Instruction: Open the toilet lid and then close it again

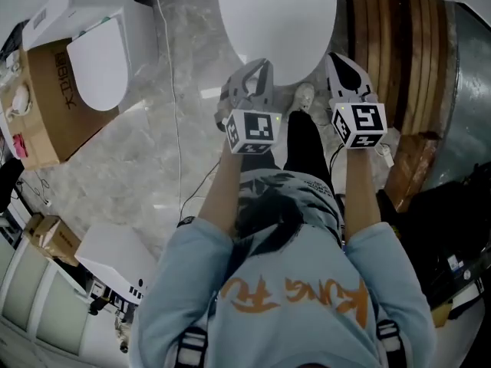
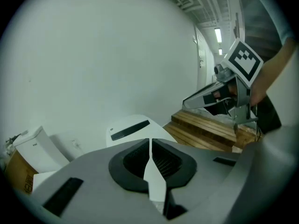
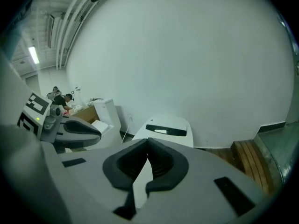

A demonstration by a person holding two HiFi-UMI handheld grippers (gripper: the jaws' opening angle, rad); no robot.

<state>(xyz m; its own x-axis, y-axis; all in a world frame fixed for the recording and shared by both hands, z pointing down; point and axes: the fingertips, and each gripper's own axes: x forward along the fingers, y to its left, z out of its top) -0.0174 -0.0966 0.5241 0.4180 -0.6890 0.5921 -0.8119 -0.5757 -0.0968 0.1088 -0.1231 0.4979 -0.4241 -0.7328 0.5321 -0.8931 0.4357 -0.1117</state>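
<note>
The toilet lid (image 1: 276, 14) lies shut, just ahead of and below both sets of fingers. The left gripper (image 1: 257, 71) and the right gripper (image 1: 339, 61) hang side by side over its near edge, fingers clenched on nothing. Each gripper view shows its pads meeting, with only the toilet's rear housing (image 3: 166, 125) beyond them.

The step in hand looks to be the approach for lifting. Clenched fingers serve well here as a wedge. Bring one pair low to the front rim, slide the tips under the lip, and lever up along the hinge's arc rather than pushing straight back. The second gripper is best kept just beside the first, ready to steady the lid as it passes upright so it doesn't bang against the rear housing.

The front rim is hidden behind the grippers in the head view, so whether there is a gap to catch probably has to be felt out. Keep the right fingers clear of the wooden planks (image 1: 399, 52) to their right.
</note>
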